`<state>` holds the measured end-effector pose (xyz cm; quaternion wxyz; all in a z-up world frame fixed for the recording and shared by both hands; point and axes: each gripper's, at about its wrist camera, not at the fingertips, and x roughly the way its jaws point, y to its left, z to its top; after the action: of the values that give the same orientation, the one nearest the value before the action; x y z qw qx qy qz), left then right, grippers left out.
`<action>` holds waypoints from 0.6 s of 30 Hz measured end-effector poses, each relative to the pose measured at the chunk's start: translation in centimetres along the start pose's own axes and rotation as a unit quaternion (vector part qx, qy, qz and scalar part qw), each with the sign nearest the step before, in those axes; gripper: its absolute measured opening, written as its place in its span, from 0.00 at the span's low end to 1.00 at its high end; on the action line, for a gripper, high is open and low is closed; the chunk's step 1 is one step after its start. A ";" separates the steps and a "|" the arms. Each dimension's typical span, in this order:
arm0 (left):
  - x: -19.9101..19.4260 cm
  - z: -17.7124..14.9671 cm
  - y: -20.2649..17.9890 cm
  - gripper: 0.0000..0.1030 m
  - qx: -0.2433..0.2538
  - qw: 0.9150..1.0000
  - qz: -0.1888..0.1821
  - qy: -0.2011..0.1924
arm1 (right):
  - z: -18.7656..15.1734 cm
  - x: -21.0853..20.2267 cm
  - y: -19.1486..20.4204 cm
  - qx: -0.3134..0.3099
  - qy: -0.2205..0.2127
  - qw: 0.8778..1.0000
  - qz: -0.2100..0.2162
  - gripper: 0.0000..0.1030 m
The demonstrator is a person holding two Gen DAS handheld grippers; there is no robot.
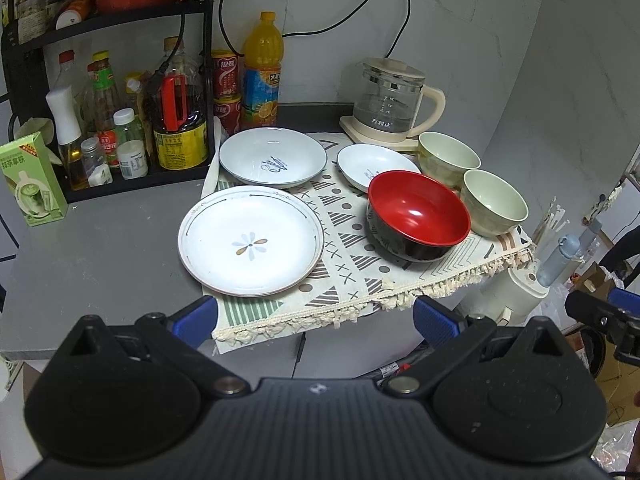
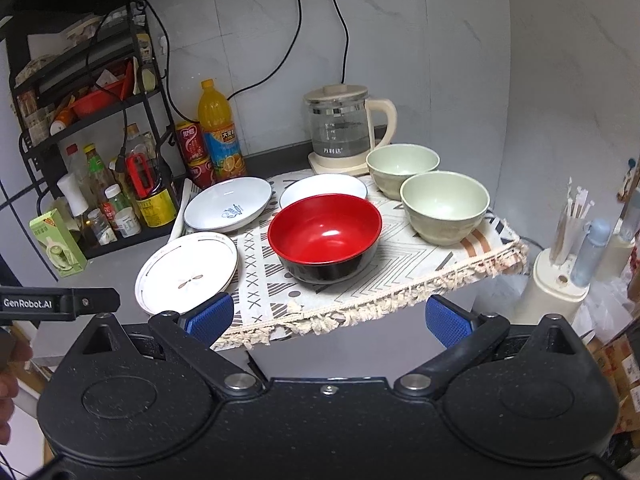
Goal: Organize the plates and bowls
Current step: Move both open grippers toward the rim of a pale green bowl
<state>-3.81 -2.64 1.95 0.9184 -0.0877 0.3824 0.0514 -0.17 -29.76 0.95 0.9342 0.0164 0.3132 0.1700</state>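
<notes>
On a patterned cloth [image 1: 352, 268] [image 2: 384, 276] lie a flower plate [image 1: 251, 240] [image 2: 187, 267], a larger white dish with blue print [image 1: 273, 160] [image 2: 228, 203] behind it, and a smaller white dish [image 1: 372, 166] [image 2: 322, 188]. A red-and-black bowl [image 1: 418, 214] [image 2: 325, 236] sits in front of the small dish. Two pale green bowls [image 1: 448, 158] [image 1: 494, 202] [image 2: 402, 168] [image 2: 445, 206] stand at the right. My left gripper [image 1: 316, 320] hovers open before the cloth's near edge. My right gripper [image 2: 330, 320] is open too, short of the red bowl.
A glass kettle [image 1: 390, 100] [image 2: 344, 128] stands at the back. An orange drink bottle [image 1: 262, 72] [image 2: 218, 128], red cans and a rack of condiment bottles [image 1: 120, 120] fill the left. A green carton [image 1: 34, 178] [image 2: 58, 242] sits on the grey counter. The cloth overhangs the counter edge.
</notes>
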 end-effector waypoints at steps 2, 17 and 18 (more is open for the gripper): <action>0.3 0.3 -0.3 1.00 0.001 1.000 0.003 -0.001 | 0.1 0.3 -0.2 0.001 -0.001 1.000 -0.008 1.00; 4.9 3.2 -2.5 1.00 -0.001 1.000 -0.003 0.014 | 2.4 4.2 -3.2 0.023 0.023 0.999 -0.009 1.00; 5.3 3.5 -2.6 1.00 0.000 1.000 -0.003 0.016 | 2.5 4.5 -3.3 0.021 0.025 0.999 -0.010 1.00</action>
<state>2.76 -4.37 0.97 0.9125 -0.0903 0.3963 0.0470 5.72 -31.20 -0.10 0.9273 0.0290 0.3398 0.1546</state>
